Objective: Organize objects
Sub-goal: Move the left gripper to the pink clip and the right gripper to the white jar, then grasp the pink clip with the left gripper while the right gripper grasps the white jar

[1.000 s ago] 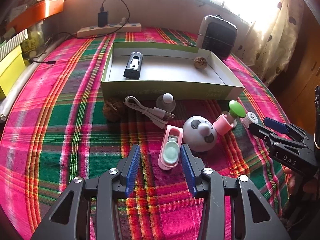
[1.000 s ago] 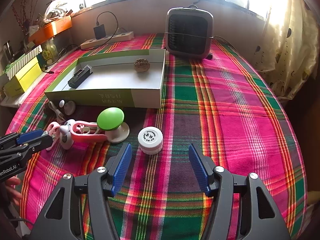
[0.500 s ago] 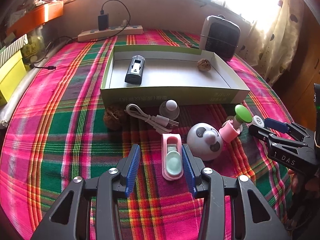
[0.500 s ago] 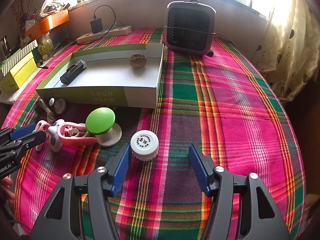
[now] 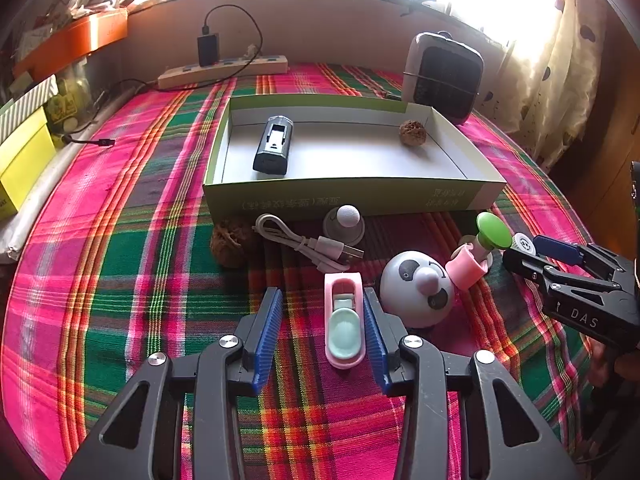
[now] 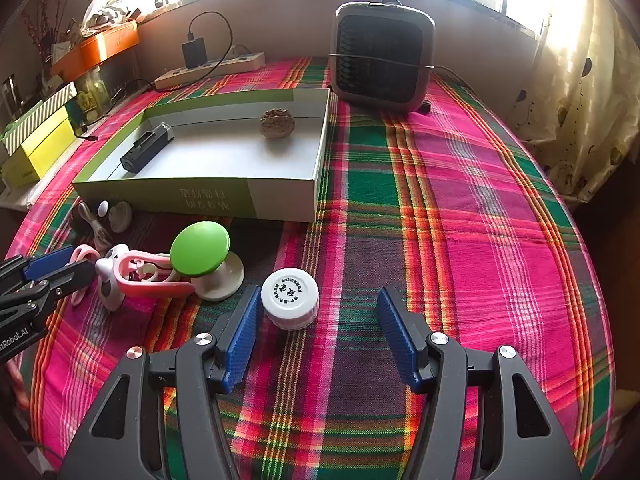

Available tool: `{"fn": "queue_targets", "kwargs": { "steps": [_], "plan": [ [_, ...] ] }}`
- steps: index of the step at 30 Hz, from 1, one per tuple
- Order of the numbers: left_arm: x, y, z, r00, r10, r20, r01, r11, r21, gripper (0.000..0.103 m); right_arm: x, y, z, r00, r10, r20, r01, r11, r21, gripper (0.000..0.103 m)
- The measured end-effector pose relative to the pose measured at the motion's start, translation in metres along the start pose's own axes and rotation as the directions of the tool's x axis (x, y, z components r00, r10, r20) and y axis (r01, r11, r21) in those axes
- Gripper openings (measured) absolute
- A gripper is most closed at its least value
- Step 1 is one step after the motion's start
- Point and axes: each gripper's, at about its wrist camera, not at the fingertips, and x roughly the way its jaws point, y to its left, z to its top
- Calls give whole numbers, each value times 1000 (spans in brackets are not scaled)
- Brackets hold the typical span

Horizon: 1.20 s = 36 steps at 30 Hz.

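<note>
A pink case with a mint lid (image 5: 345, 320) lies on the plaid cloth between the pads of my left gripper (image 5: 322, 293). Its jaws are closing: the case rests against the right pad, with a gap at the left pad. My right gripper (image 6: 318, 291) stands open around a white round jar (image 6: 290, 298) that sits close to its left finger. The green and white box (image 5: 352, 198) holds a black device (image 5: 273, 146) and a walnut (image 5: 413, 133). Loose in front of it are a second walnut (image 5: 230, 244), a white cable (image 5: 304, 242), a panda ball (image 5: 418, 288) and a green-topped pink toy (image 6: 200, 248).
A grey heater (image 6: 384, 56) stands behind the box at the back right. A power strip (image 6: 212, 68) with a charger lies along the far wall. Yellow boxes (image 6: 40, 140) sit off the left edge. A curtain (image 6: 580, 92) hangs at the right.
Both grippers have crept forward. The pink case now lies deeper between the left pads, which have narrowed a little. The white jar has come between the right fingers.
</note>
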Motion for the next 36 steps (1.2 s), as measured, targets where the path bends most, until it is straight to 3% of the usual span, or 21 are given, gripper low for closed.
{"fn": "queue_targets", "kwargs": {
  "steps": [5, 12, 14, 36],
  "plan": [
    [-1, 2, 0, 1000, -4, 3, 4, 1000, -12, 34, -1, 2, 0, 1000, 4, 7, -4, 1000, -7, 45],
    [0, -1, -1, 1000, -20, 1, 20, 1000, -3, 21, -2, 3, 0, 1000, 16, 13, -16, 1000, -15, 28],
    [0, -2, -2, 1000, 6, 4, -6, 1000, 6, 16, -2, 2, -1, 1000, 21, 13, -21, 1000, -12, 28],
    [-1, 2, -1, 1000, -16, 3, 16, 1000, -10, 16, -3, 4, -3, 1000, 26, 16, -25, 1000, -16, 28]
  ]
}}
